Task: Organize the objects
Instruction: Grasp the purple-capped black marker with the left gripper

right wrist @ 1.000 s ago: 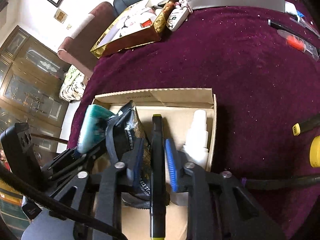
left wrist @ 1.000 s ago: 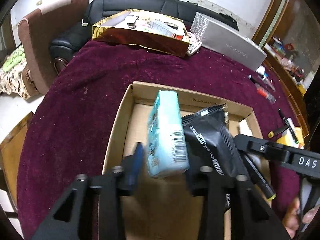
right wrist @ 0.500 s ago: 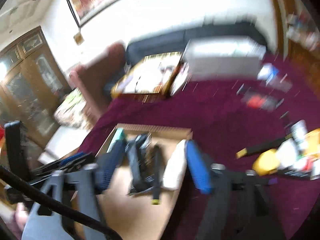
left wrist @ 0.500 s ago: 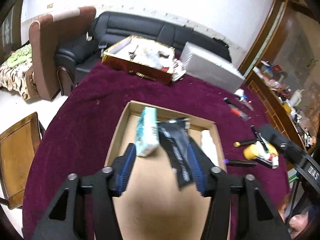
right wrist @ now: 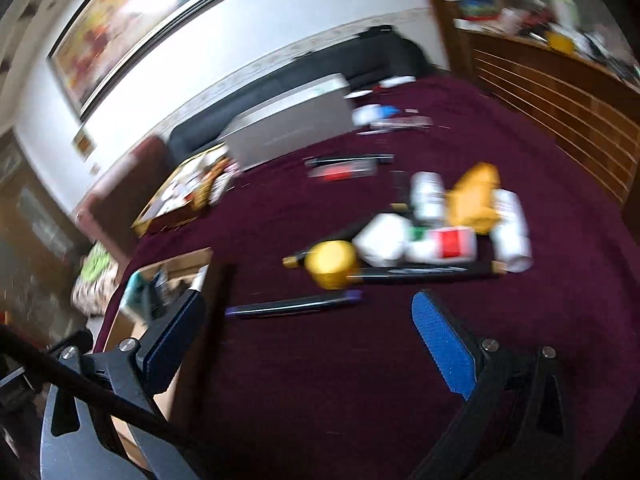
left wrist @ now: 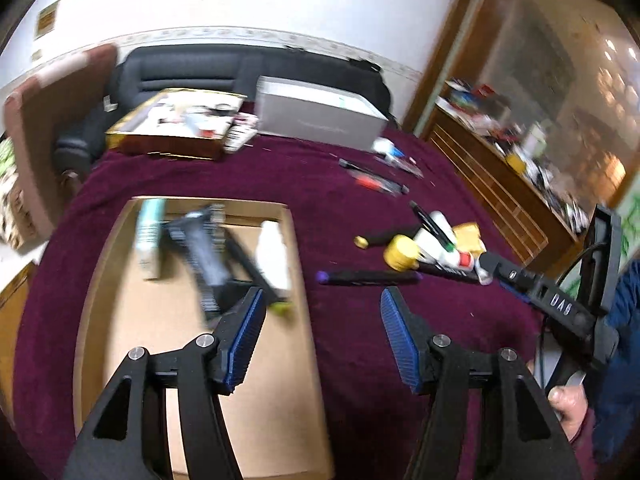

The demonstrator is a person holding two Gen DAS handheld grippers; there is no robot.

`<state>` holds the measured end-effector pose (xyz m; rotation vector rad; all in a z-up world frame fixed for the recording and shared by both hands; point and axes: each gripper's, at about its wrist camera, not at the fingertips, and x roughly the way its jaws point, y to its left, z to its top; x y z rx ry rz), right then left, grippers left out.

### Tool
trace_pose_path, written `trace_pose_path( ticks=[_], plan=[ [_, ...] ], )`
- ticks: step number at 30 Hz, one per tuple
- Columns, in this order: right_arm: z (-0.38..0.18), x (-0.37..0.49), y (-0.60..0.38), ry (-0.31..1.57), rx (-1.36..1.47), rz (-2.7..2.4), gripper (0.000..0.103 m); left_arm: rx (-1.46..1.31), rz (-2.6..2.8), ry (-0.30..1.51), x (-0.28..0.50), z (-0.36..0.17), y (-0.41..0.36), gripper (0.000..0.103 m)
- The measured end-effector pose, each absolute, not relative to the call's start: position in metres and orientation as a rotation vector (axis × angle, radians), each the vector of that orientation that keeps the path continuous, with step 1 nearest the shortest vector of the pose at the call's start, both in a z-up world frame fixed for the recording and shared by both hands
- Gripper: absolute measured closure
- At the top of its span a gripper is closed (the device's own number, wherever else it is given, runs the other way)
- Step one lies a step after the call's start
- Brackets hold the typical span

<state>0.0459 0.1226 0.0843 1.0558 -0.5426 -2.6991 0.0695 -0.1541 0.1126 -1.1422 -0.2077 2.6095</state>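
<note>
A shallow cardboard box (left wrist: 104,264) lies on the maroon tablecloth and holds a teal carton (left wrist: 150,236), a black pouch (left wrist: 204,248), a black marker with a yellow-green cap (left wrist: 256,270) and a white bottle (left wrist: 274,256). My left gripper (left wrist: 320,332) is open and empty above the box's right edge. My right gripper (right wrist: 308,336) is open and empty above the cloth, in front of a purple-capped pen (right wrist: 296,306), a yellow cap (right wrist: 332,264) and white bottles (right wrist: 440,240). The box shows at the left in the right wrist view (right wrist: 176,260). Both views are blurred.
A gold tray of small items (left wrist: 176,124) and a grey shoebox (left wrist: 320,118) stand at the table's far side. Loose pens (left wrist: 376,180) lie on the cloth. A black sofa (left wrist: 240,72) is behind, and a wooden cabinet (left wrist: 500,184) on the right.
Both grippers let go of their items in the box, opened wide, pulled back and swung right toward the loose pile. The carton, pouch and marker stay in the box.
</note>
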Motion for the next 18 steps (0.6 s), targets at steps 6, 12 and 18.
trace_pose_path(
  ticks=[6,12,18],
  plan=[
    [0.066,0.052,0.188,-0.755,1.051,-2.702,0.0,-1.272,2.497,0.106,0.035,0.074,-0.078,0.049],
    [0.044,0.042,0.214,-0.837,1.045,-2.678,0.0,-1.299,2.428,0.464,-0.002,0.045,-0.026,0.049],
    [0.024,0.03,0.228,-0.925,1.057,-2.635,0.0,-1.307,2.356,0.851,-0.03,0.008,0.0,0.048]
  ],
)
